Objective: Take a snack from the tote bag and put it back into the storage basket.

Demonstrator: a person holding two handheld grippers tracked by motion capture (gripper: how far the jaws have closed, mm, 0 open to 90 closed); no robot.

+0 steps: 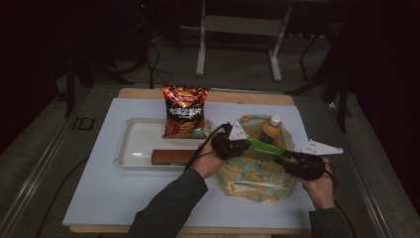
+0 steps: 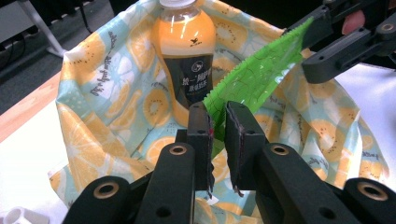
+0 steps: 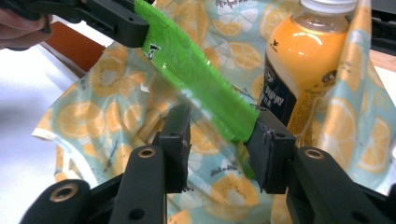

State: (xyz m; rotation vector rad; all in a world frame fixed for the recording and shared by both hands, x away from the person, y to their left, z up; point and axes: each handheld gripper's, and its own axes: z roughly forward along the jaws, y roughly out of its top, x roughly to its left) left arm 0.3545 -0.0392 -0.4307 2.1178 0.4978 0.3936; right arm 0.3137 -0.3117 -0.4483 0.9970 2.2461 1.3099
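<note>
Green packet, flat with crimped edges, stretched level above open mouth of fabric bag. Left gripper clenched on packet's left end, jaws nearly together in left gripper view with crimped edge pinched between them. Right gripper at packet's right end; in right gripper view jaws spread apart, packet end against right jaw only, so not clamped. Bag of orange-slice print on pale blue, slumped on white surface, right of centre. Orange drink bottle, white cap, dark label, upright inside bag at far side. White tray left of bag, carrying red crisp bag at far edge and brown bar at near edge.
</note>
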